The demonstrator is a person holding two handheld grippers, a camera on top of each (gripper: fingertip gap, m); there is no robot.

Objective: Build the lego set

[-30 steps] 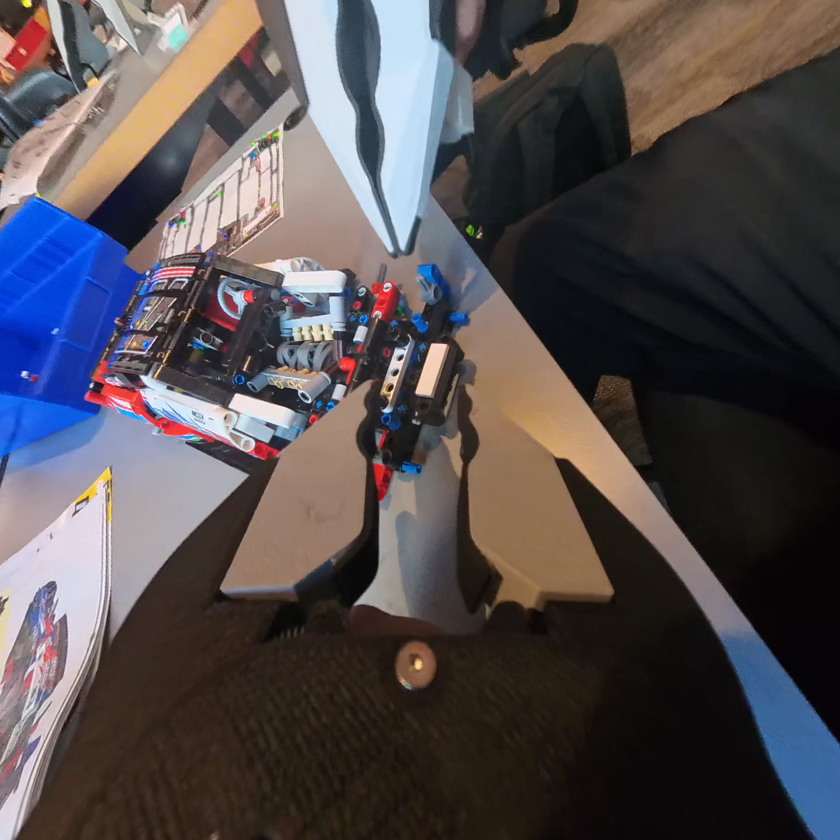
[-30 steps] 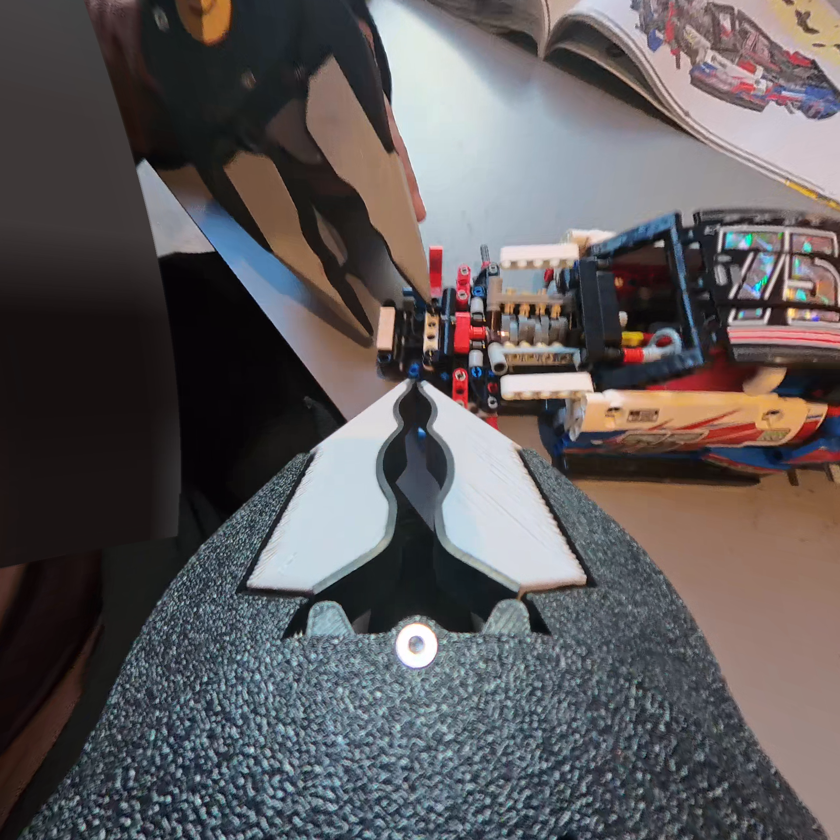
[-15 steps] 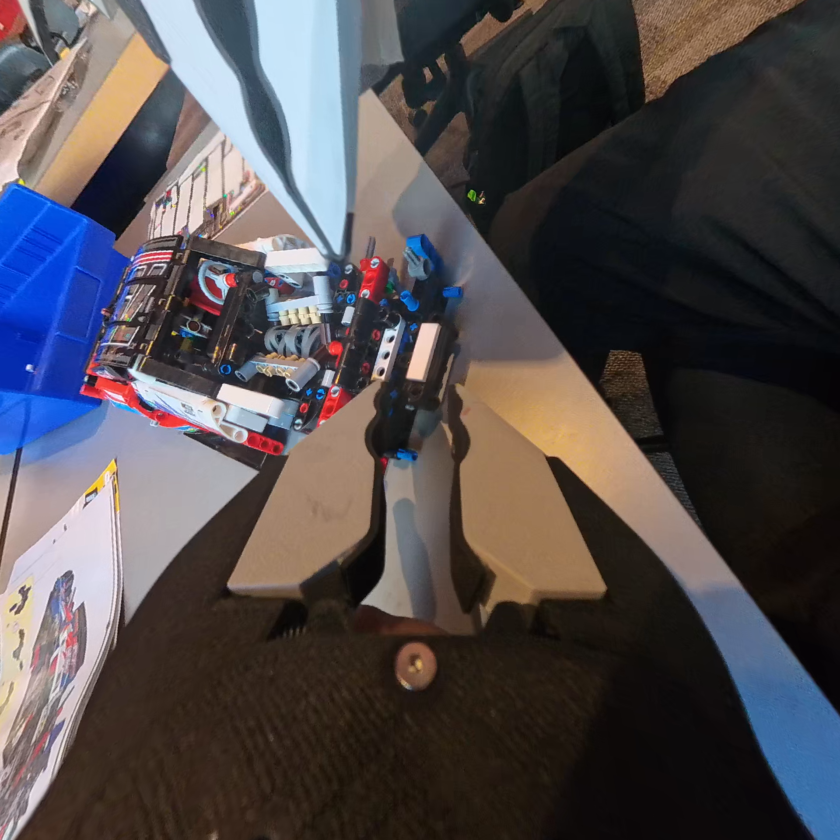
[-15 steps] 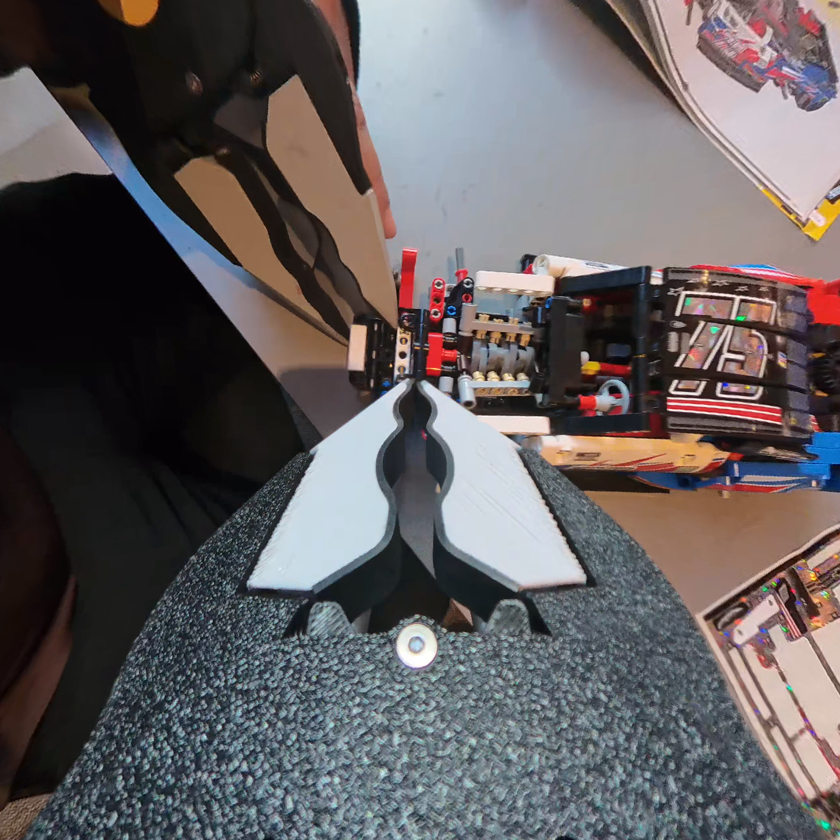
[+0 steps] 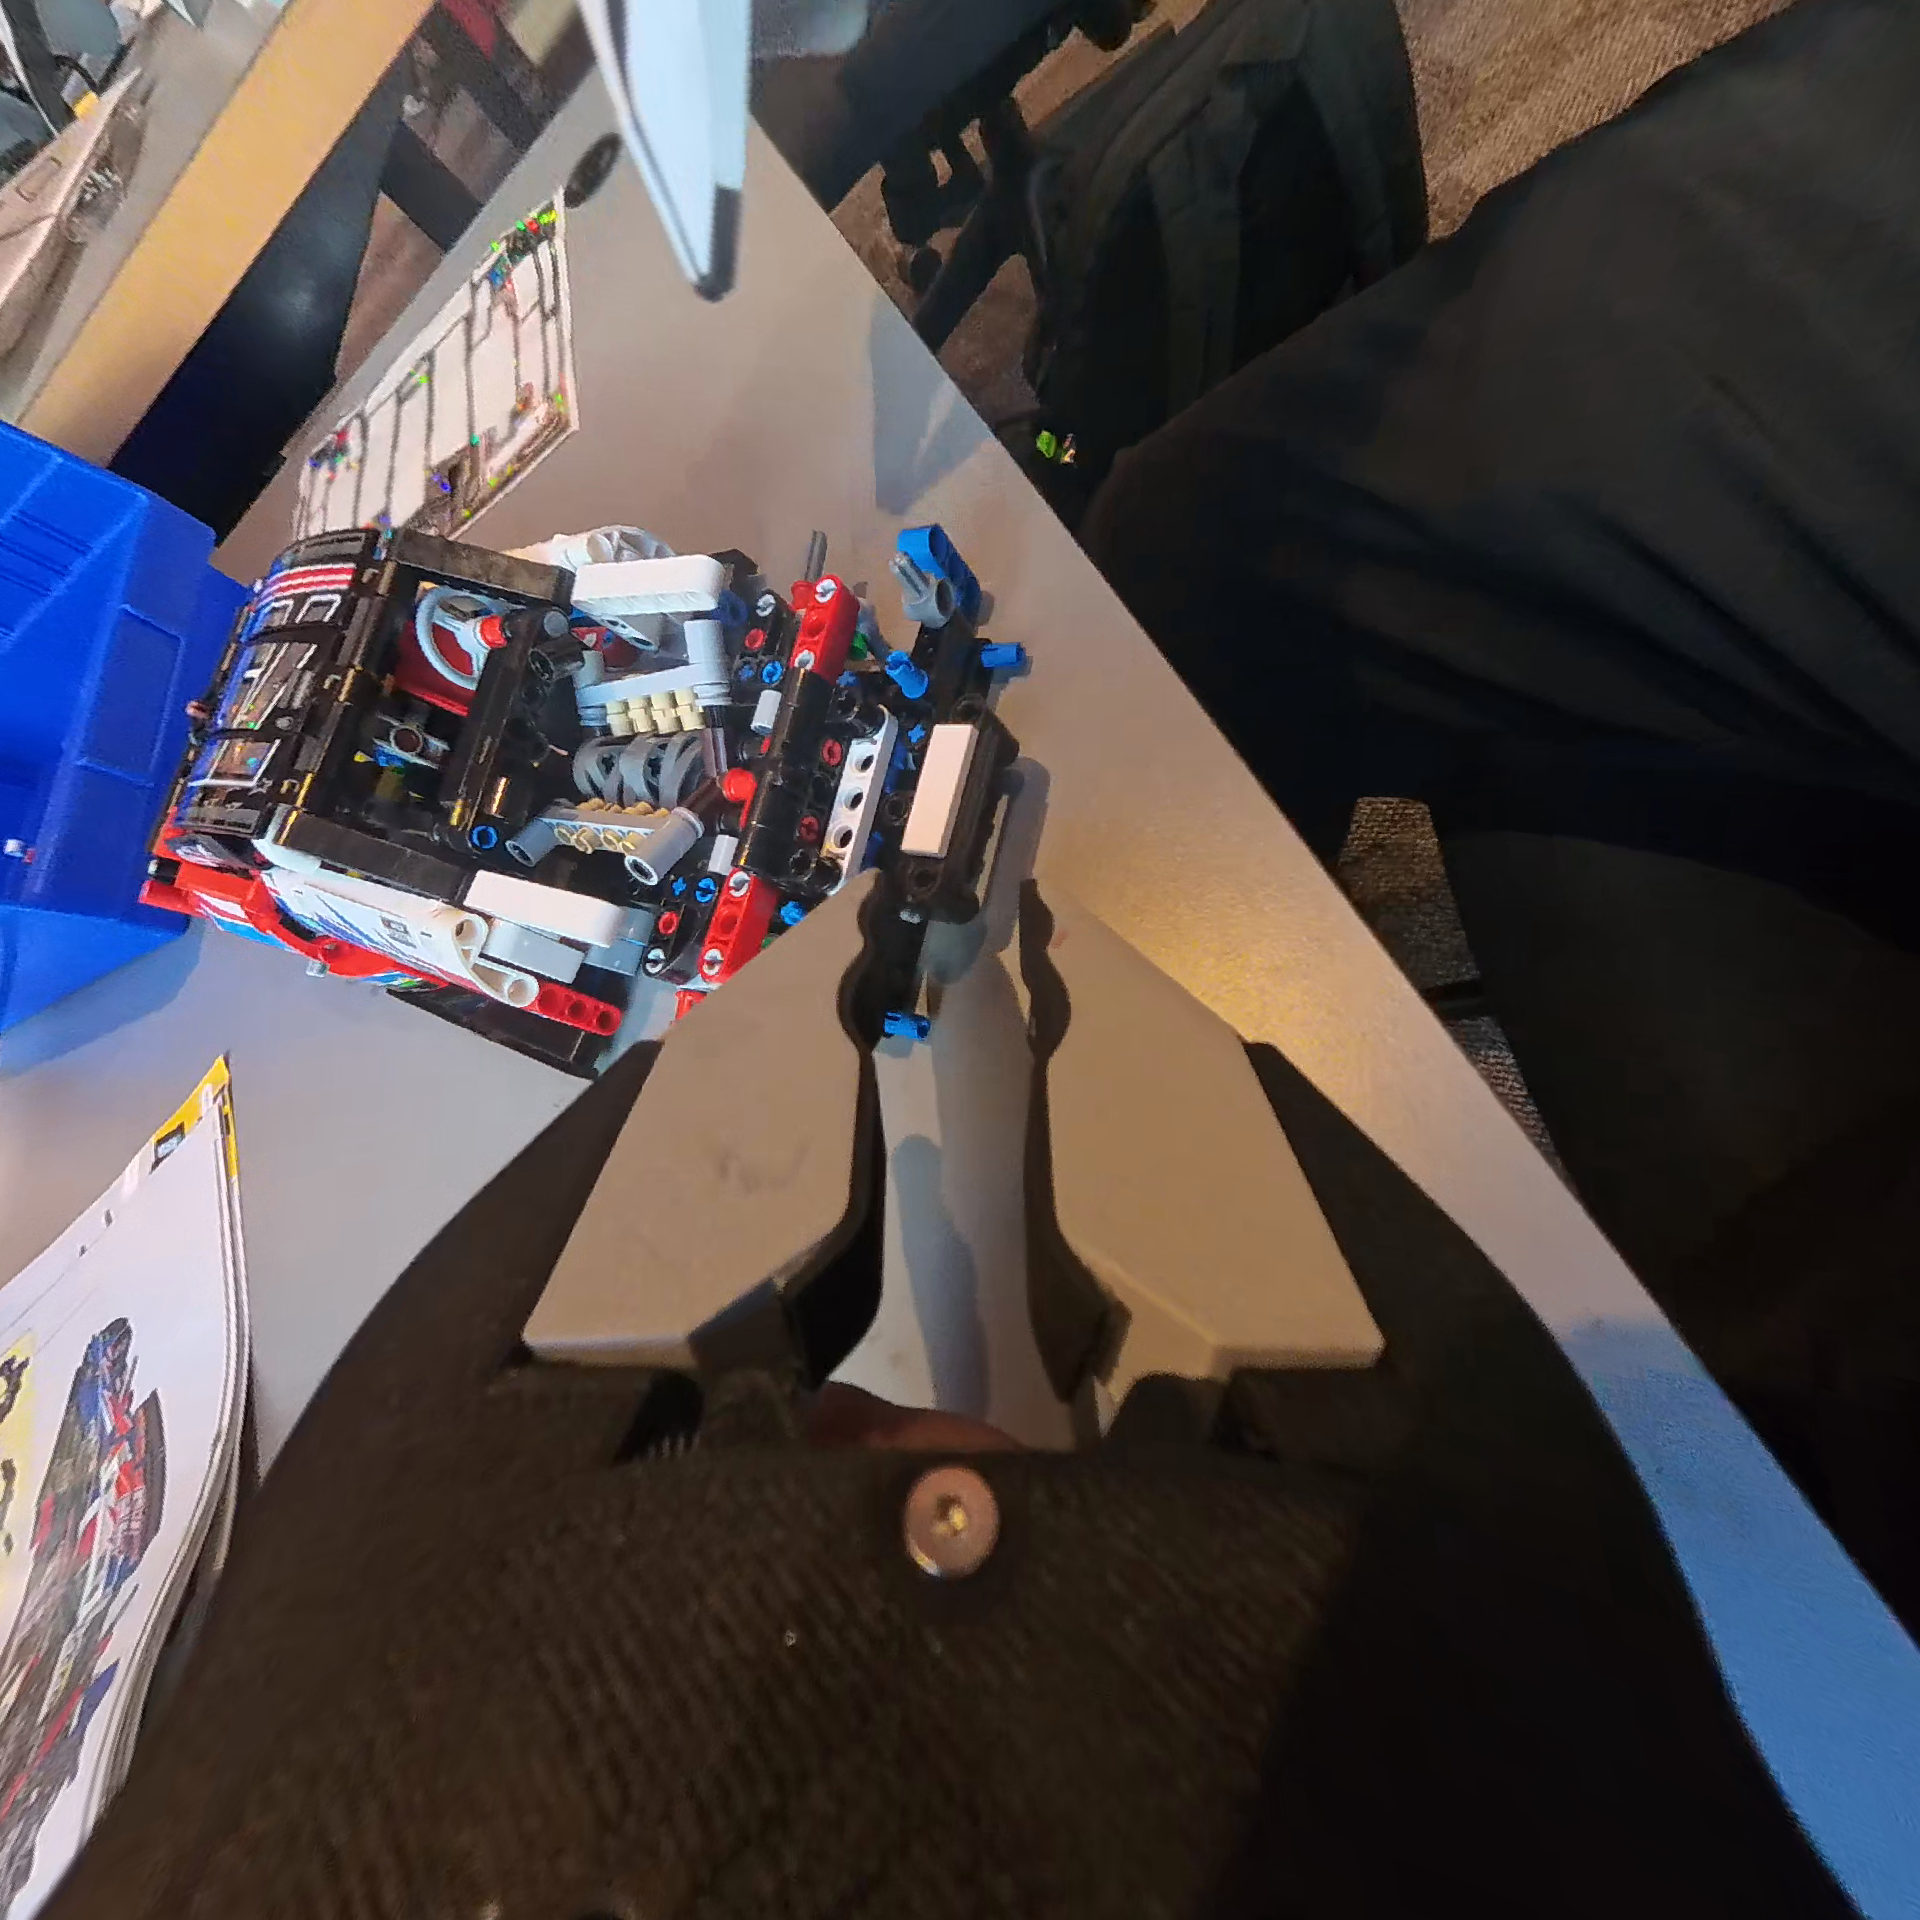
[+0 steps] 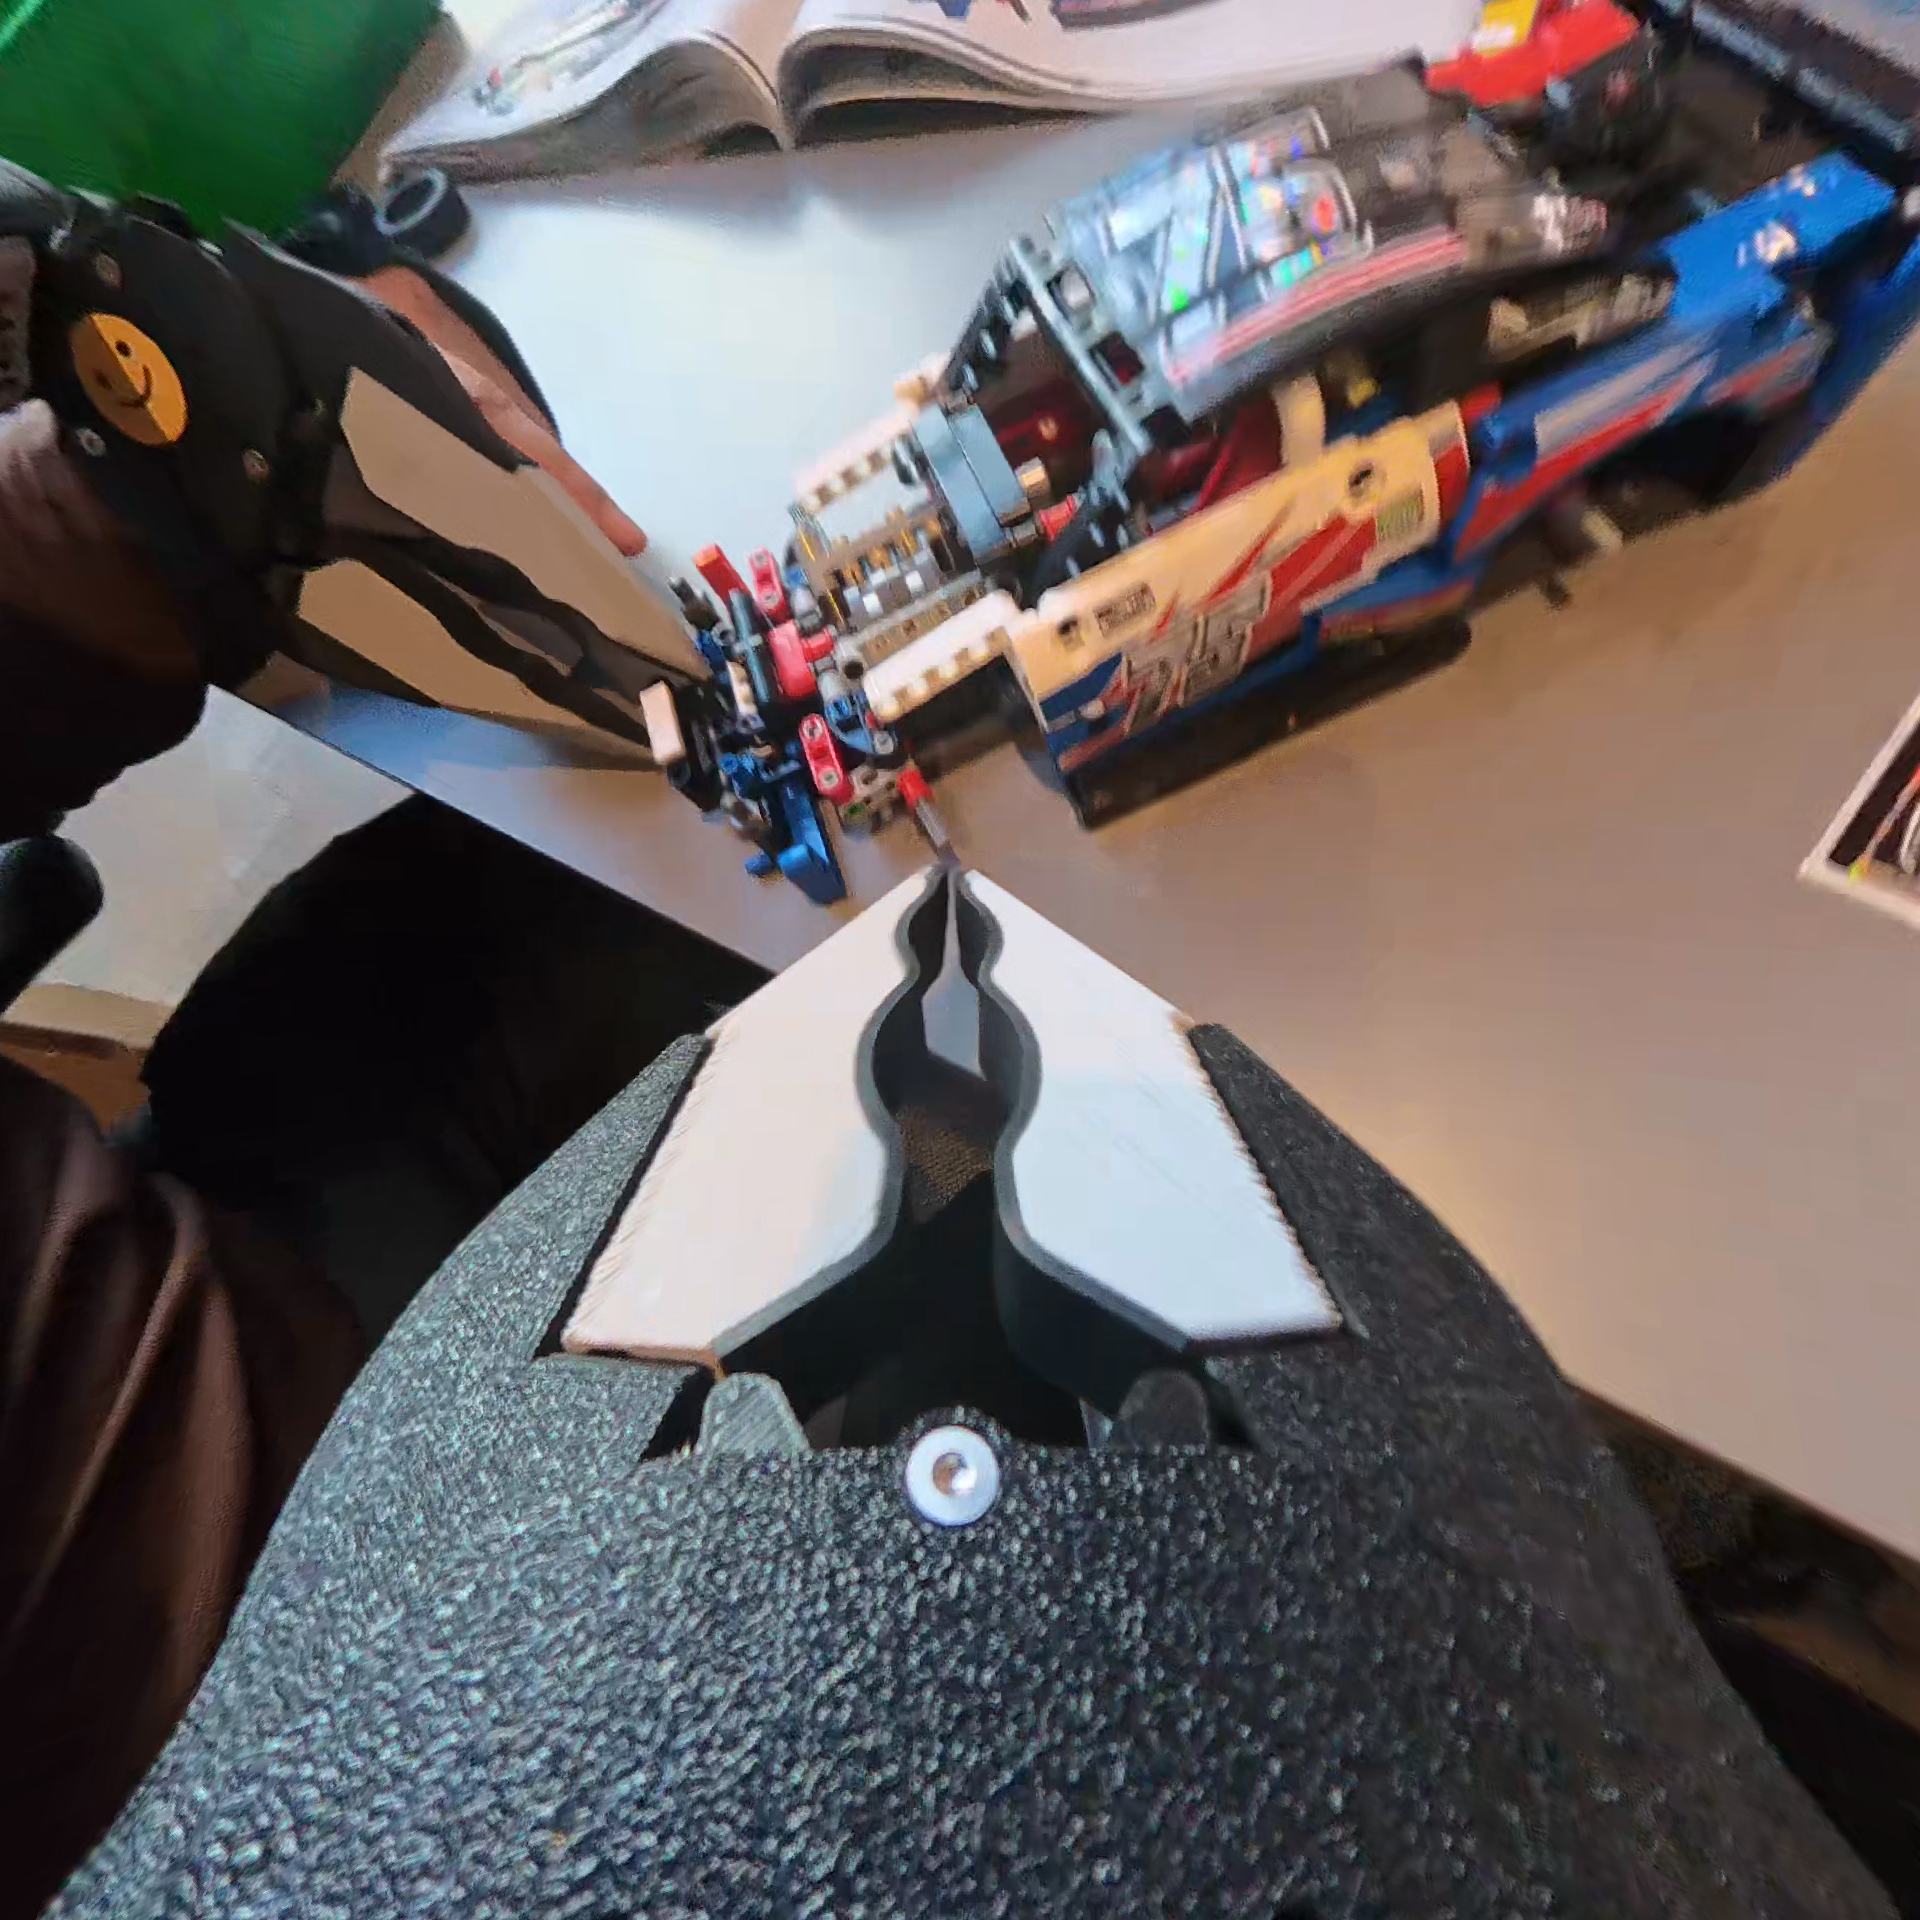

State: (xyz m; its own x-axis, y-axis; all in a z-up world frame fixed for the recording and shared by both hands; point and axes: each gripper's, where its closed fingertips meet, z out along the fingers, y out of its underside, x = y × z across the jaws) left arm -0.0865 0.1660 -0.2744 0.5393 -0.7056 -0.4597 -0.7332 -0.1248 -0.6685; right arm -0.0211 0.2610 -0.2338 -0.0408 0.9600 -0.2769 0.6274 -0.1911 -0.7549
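Note:
A partly built lego race car [image 5: 499, 748], black, white, red and blue, lies on the grey table [image 5: 727, 416]. My left gripper [image 5: 945, 894] is shut on the car's black end frame [image 5: 935, 821] near the table's edge. In the right wrist view the car [image 6: 1299, 582] lies slantwise and the left gripper [image 6: 686, 686] holds its end. My right gripper [image 6: 948, 878] is shut, with nothing seen between its tips. It points at a thin axle with a red bush [image 6: 928, 810] on the car's end. In the left wrist view the right gripper [image 5: 717, 281] hangs well apart from the car.
A blue bin [image 5: 73, 675] stands behind the car. An open instruction booklet [image 5: 104, 1403] lies at the left and also shows in the right wrist view [image 6: 831, 62]. A sticker sheet [image 5: 468, 384] lies farther back. The table edge [image 5: 1299, 935] runs beside a person's dark clothing [image 5: 1558, 520]. The gap from one gripper's tips to the other's is roughly 12 cm.
My right gripper, close over the car's end half a second ago, has pulled back and swung to the car's side. My left gripper keeps its hold on the end frame.

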